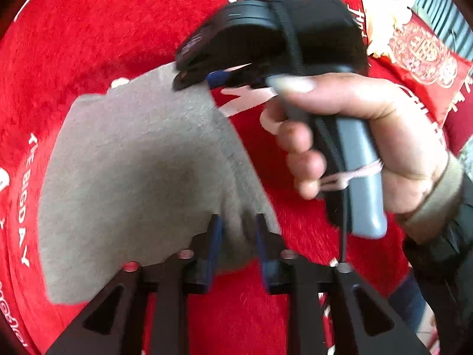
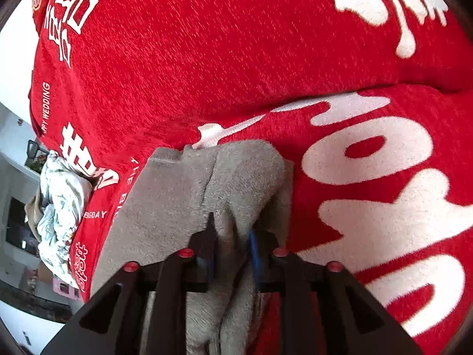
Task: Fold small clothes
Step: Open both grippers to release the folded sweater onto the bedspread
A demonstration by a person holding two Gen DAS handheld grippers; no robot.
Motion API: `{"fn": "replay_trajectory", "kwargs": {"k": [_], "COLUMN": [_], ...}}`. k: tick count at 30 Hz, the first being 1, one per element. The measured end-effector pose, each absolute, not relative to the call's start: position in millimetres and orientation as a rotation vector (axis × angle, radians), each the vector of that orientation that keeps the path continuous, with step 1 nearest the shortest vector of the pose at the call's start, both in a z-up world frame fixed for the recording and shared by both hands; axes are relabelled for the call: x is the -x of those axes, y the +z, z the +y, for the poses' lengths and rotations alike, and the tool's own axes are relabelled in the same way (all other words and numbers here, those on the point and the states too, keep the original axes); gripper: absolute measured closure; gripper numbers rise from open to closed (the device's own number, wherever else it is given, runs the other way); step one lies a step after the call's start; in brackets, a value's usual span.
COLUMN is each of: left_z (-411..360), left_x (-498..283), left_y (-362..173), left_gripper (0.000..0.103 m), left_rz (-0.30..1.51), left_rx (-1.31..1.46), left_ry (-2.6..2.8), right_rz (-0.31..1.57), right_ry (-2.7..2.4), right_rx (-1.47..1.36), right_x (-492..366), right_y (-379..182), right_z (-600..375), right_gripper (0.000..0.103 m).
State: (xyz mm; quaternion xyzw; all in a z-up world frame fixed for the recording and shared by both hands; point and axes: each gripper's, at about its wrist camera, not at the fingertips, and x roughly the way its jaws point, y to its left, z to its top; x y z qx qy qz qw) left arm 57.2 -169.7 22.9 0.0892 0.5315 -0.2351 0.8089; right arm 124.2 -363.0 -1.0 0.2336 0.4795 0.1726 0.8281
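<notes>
Red plush blanket (image 2: 207,59) with white lettering covers the whole surface. On it lies the grey cloth (image 1: 133,162), pinched at two edges: the left hand-held gripper (image 1: 238,236) grips its near edge, and the right hand-held gripper (image 2: 232,236) is clamped on a bunched fold. With so little fabric in each bite, a quick pull could slip an edge free and spoil the fold.

Right gripper (image 1: 189,77) blurred, fingers hidden.
</notes>
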Motion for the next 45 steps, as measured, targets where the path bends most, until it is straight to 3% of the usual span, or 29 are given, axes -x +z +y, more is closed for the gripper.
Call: {"fn": "replay_trajectory", "kwargs": {"k": [2, 5, 11, 13, 16, 18, 22, 23, 24, 33, 34, 35, 36, 45], "left_z": [-151.6, -117.8, -66.1, -42.4, -20.6, -16.8, -3.9, -1.5, -0.8, -22.6, -24.6, -25.0, -25.3, -24.0], "left_x": [-53.7, -49.6, -74.9, -91.9, -112.4, -118.6, -108.6, -107.0, -107.2, -91.1, -87.8, -85.2, -82.6, -76.2], "left_y": [36.8, 56.9, 61.9, 56.9, 36.8, 20.7, 30.5, 33.0, 32.7, 7.0, 6.8, 8.0, 10.0, 32.2], "left_gripper": [0.000, 0.000, 0.000, 0.000, 0.000, 0.000, 0.000, 0.000, 0.000, 0.000, 0.000, 0.000, 0.000, 0.000], "left_rz": [1.095, 1.043, 1.036, 1.039, 1.085, 1.142, 1.064, 1.048, 1.043, 1.057, 1.052, 1.046, 1.037, 0.962], "left_rx": [-0.162, -0.059, 0.030, 0.087, 0.081, 0.059, 0.118, 0.127, 0.125, -0.103, -0.122, -0.137, -0.153, -0.206], "left_ry": [-0.468, -0.491, -0.366, -0.280, -0.130, -0.105, -0.131, -0.131, -0.133, -0.083, -0.088, -0.090, -0.094, -0.134], "right_rz": [0.976, 0.883, 0.902, 0.957, 0.972, 0.970, 0.901, 0.889, 0.884, 0.929, 0.931, 0.941, 0.952, 0.892], "right_ry": [0.345, 0.369, 0.570, 0.542, 0.452, 0.421, 0.449, 0.494, 0.539, 0.514, 0.491, 0.438, 0.376, 0.252], "right_rx": [-0.466, -0.441, -0.542, -0.554, -0.548, -0.550, -0.438, -0.440, -0.439, -0.426, -0.420, -0.378, -0.325, -0.335], "right_x": [-114.9, -92.2, -75.4, -78.7, -81.3, -76.7, -44.9, -35.7, -23.0, 14.5, 16.5, 19.1, 21.7, 18.0], "right_y": [15.4, 43.8, 41.6, 23.1, 4.5, 10.7, 39.9, 43.1, 44.3, 3.8, 6.0, 8.8, 10.7, 36.2], "right_z": [-365.0, -366.7, -340.0, -337.7, -348.2, -352.5, -343.4, -341.1, -335.6, -330.1, -331.8, -332.7, -333.7, -373.0], "right_gripper": [0.057, 0.045, 0.041, 0.041, 0.056, 0.055, 0.046, 0.038, 0.036, 0.039, 0.036, 0.021, 0.016, 0.015]}}
